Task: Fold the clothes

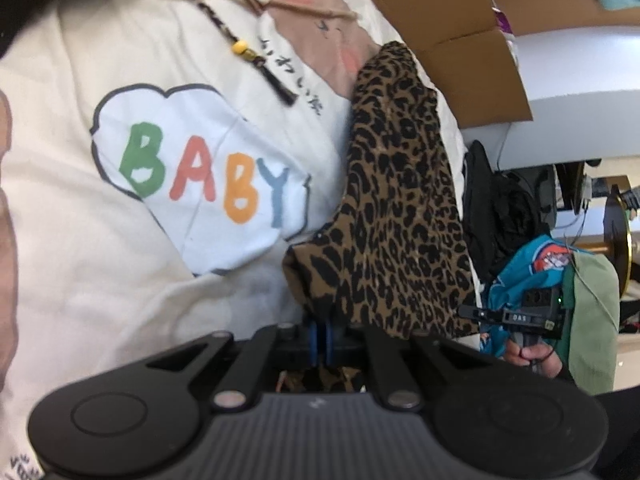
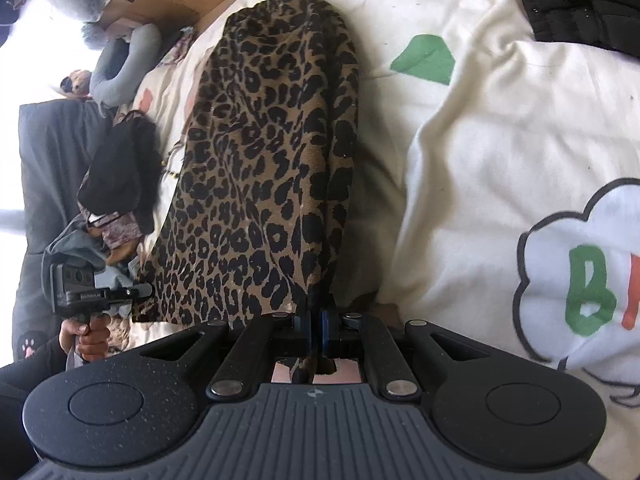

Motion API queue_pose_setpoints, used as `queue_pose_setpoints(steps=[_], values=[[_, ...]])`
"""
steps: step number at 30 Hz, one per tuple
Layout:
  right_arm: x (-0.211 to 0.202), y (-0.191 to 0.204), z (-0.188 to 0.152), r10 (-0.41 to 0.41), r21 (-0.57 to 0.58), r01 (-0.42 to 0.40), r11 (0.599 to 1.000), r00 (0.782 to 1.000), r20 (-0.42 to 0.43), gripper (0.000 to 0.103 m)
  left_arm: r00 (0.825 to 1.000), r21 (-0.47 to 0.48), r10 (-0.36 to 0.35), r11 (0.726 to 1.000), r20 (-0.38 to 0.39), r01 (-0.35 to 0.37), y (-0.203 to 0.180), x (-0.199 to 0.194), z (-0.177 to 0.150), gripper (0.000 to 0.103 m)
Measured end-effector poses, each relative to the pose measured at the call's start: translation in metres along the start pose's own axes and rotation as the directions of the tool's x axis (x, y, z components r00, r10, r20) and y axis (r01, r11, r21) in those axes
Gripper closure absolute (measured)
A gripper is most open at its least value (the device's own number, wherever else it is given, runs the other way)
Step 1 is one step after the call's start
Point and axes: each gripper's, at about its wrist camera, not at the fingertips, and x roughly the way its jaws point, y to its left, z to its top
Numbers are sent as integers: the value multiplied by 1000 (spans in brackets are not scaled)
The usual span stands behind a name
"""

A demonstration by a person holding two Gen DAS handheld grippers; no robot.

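Garment: a leopard cloth is being held up off the quilt, its far end trailing onto the bedding beside a cardboard box.
Left gripper: the jaws are being kept pressed together on one near corner of the cloth; the fabric is seen passing between the blue pads.
Right gripper: the jaws are likewise being kept clamped on the other near corner, with a fold pinched between them.
Long axis: the cloth is being stretched straight away from both grippers, toward the far edge of the bed.
Nearer hand: neither is judged nearer; the near edge is being shared, one corner each.
Next move (judged): the held edge is probably being readied to be carried forward along that axis, over the far end.
Risk (judged): the thin cloth may be sagging between the two grips.
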Motion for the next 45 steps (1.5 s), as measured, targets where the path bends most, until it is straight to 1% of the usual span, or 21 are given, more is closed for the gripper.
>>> queue_pose_setpoints(steps=[4,9,15,18,22,26,28,33,38,43,45], values=[[-7,5,-7,17,-9,-18,1000,999,-30,101,1000,2,6,1000,-26,-6,-10,-14,-6,99],[-14,16,-19,47,-22,-49,999,997,-65,101,1000,-34,4,999,-31,-5,-16,-34,-21,99],[-21,24,-28,56,-29,-59,998,994,-95,101,999,-54,5,998,-48,-7,-15,-35,-30,99],[-22,23,-27,58,-14,-59,998,995,-82,101,999,-81,0,997,-41,-3,-10,-33,-32,99],[-18,19,-26,67,20,-66,998,996,-56,101,999,-91,-2,996,-41,-2,-5,-28,-31,99],[-15,7,-25,78,89,-76,993,997,-13,101,1000,-116,1,993,-31,-5,4,-21,-31,99],[-11,4,-25,77,103,-76,992,997,-6,101,1000,-130,3,992,-21,-6,9,-18,-30,99],[-7,6,-21,83,103,-84,991,996,12,101,1000,-132,-15,991,6,16,10,-15,-22,99],[-13,10,-13,97,75,-100,992,995,38,101,998,-117,-38,992,52,44,0,-22,-9,99],[-18,10,-6,126,67,-131,989,989,82,100,995,-102,-57,993,79,65,-11,-24,3,99],[-18,10,-3,119,74,-126,989,989,93,100,994,-100,-65,992,92,74,-12,-24,7,99]])
